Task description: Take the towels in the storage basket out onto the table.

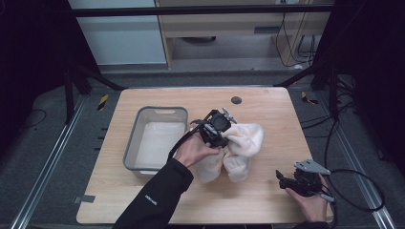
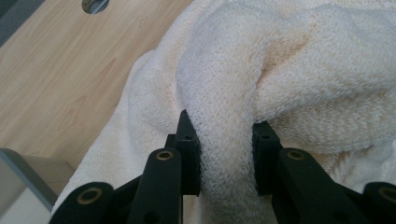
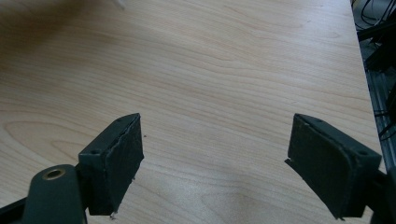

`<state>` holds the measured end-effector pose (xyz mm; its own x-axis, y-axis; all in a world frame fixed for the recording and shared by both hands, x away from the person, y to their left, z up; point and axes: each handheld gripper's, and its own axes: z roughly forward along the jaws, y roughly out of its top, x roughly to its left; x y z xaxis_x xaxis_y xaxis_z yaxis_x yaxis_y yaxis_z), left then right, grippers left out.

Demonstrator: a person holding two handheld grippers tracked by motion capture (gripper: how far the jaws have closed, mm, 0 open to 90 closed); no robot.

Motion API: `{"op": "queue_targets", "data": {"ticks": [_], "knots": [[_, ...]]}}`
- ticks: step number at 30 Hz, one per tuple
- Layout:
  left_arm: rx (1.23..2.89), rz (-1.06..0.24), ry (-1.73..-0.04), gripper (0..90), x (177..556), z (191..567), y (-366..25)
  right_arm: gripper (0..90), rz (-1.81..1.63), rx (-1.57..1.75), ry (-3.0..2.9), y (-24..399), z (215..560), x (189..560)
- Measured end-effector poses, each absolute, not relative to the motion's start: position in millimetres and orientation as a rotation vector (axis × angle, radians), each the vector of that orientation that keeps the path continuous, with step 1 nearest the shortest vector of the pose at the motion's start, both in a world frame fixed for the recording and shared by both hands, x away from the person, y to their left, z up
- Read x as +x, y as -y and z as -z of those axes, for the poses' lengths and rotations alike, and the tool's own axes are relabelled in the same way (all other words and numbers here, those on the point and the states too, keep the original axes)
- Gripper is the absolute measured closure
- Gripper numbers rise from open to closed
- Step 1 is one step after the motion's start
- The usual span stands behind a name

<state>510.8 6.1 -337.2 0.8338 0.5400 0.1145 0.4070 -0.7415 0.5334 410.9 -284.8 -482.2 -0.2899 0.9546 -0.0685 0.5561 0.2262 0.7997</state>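
High view: white towel (image 1: 241,150) lies bunched mid-tabletop, just right of the grey bin (image 1: 133,138).
Handling: soft, light, floppy; likely sags and unfolds when lifted, so a thick fold suits best.
Left gripper (image 2: 226,154): clamped on a rolled towel fold.
Right gripper (image 3: 215,163): spread wide, nothing between, near the tabletop's front right corner.

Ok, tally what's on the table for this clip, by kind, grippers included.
White towel: 1, a fold pinched in the left gripper
Grey bin: 1, left of the towel
Grippers: 2, the right gripper open over bare table
Total: 4
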Motion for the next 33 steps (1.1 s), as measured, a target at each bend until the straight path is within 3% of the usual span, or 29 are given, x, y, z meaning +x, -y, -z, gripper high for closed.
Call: {"op": "queue_targets", "data": {"ticks": [16, 23, 25, 33], "knots": [[2.512, -0.316, -0.717, 65.1, 518, 390, 5, 17.7, -0.91, 1.384, -1.947, 284, 484, 411], [2.524, -0.298, -0.711, 53.5, 518, 405, 8, 17.7, -0.905, 1.38, -1.949, 284, 484, 411], [2.523, -0.31, -0.705, 44.5, 517, 407, 8, 17.6, -0.907, 1.381, -1.948, 284, 484, 411], [2.49, -0.315, -0.694, 30.1, 513, 398, 1, 17.4, -0.91, 1.384, -1.945, 285, 484, 411]]}}
